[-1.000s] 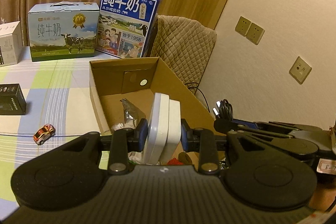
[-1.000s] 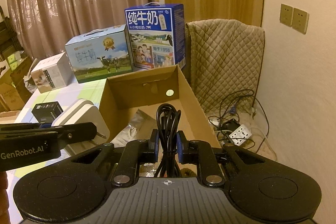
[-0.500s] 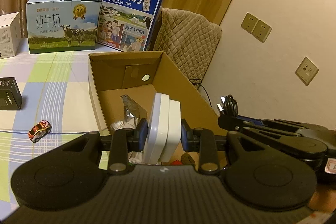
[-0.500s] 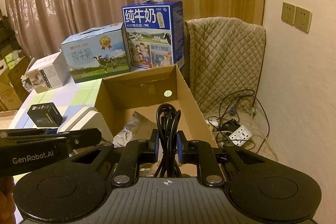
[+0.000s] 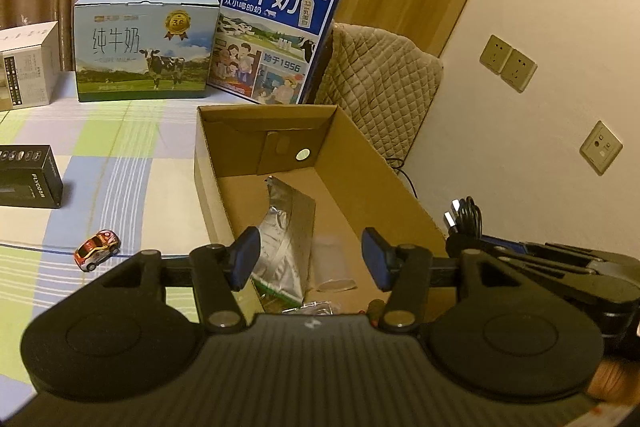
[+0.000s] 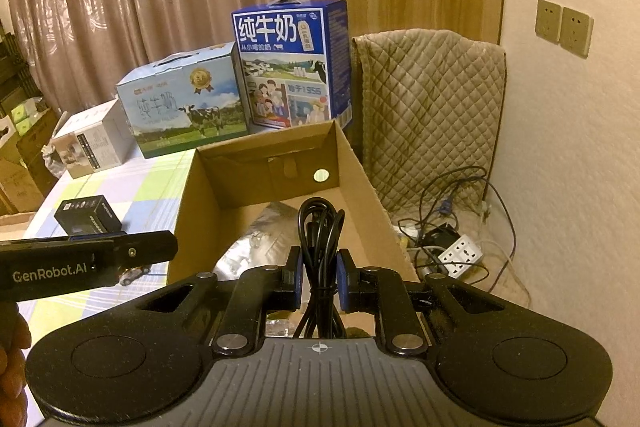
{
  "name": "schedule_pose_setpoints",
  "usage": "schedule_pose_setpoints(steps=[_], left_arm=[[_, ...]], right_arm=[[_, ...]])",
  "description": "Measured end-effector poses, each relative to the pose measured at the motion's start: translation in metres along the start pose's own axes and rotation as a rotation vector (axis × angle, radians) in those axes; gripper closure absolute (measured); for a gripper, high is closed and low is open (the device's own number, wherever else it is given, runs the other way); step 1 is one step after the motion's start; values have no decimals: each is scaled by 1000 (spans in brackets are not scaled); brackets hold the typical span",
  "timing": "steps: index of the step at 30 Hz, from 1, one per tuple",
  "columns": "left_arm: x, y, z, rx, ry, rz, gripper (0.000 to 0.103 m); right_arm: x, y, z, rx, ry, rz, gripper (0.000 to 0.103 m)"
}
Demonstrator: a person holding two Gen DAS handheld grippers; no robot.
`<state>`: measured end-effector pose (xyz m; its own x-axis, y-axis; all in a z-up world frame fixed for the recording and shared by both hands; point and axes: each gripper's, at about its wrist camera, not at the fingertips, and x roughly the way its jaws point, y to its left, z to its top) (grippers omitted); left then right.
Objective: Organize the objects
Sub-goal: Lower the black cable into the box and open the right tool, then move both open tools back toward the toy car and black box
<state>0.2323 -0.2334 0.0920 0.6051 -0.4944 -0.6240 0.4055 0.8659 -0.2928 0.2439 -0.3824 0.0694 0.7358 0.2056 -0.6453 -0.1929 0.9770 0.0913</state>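
Observation:
My left gripper (image 5: 310,259) hangs over the near end of the open cardboard box (image 5: 400,187). Its jaws are opening and no solid thing sits between its blue pads (image 5: 245,259); only a faint pale blur shows low in the box there. The white device is out of sight. A crumpled silver foil bag (image 5: 288,227) lies on the box floor. My right gripper (image 6: 319,279) is shut on a coiled black cable (image 6: 320,239), held above the box's near right side. The same cable (image 5: 466,219) shows at the right of the left wrist view.
A small toy car (image 5: 96,250) and a black carton (image 5: 28,175) lie on the checked cloth left of the box. Two milk cartons (image 5: 148,47) (image 5: 276,31) and a white carton (image 5: 24,63) stand at the back. A power strip (image 6: 460,255) with tangled wires lies on the floor to the right.
The left gripper's jaws have spread apart and the white device they clamped is gone from between them. The right gripper still holds the cable and has barely moved.

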Motion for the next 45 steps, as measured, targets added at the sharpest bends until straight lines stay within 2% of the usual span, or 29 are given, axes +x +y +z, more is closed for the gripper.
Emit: schedule_pose_setpoints(steps=[27,28,29,31,33,45], left_arm=[[-6,6,-4,0,-6,19,50],[-6,7,-4,-1,-6,22,50],[-6,8,-5,-2,-6,24,50],[-6,11,-5,-7,-6,29,50],[-7,15,-6,-13,-5,33,50],[-30,34,-8,-34,-19,60,46]], right_arm=[[3,7,7,15,-9,29,90],[4,7,8,20,-20,46,86],[5,6,9,28,-29,60,70],[5,4,9,47,-49,60,46],[3,2,10,59,-71,62,45],[-7,10,8,63,-48,62,45]])
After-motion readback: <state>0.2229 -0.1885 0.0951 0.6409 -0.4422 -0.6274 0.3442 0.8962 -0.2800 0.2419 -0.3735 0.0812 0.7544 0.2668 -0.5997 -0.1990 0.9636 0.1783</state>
